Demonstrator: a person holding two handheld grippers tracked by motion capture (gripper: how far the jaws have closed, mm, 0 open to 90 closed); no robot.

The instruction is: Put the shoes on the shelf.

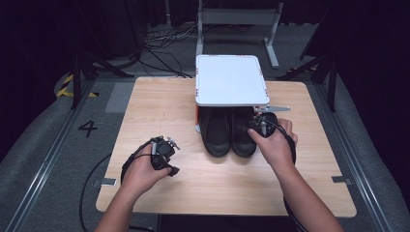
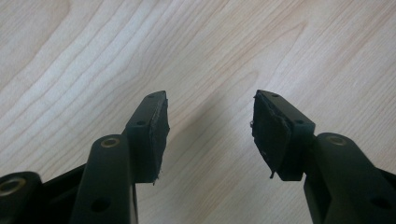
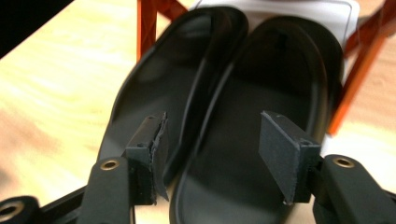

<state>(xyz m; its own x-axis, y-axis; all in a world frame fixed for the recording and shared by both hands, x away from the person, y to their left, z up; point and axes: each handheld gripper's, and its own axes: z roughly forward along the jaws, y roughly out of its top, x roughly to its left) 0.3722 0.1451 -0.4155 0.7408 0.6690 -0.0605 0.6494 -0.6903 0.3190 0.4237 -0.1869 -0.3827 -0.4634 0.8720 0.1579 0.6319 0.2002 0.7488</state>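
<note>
A lab or recording studio is indicated. A bare light-wood table (image 1: 159, 96) is set on grey carpet (image 1: 43, 145), ringed by black curtains and darkness. Beyond the right gripper (image 1: 258, 126), a bundle of loose cables (image 1: 162, 46) is seen on the floor beside a grey metal frame (image 1: 237, 19). Left of the left gripper (image 1: 167, 157), a floor marking "4" (image 1: 87, 128) and yellow-black hazard tape (image 1: 65, 84) are seen beside dark stand legs (image 1: 80, 72). Metal rails (image 1: 46, 164) are laid along both sides.
</note>
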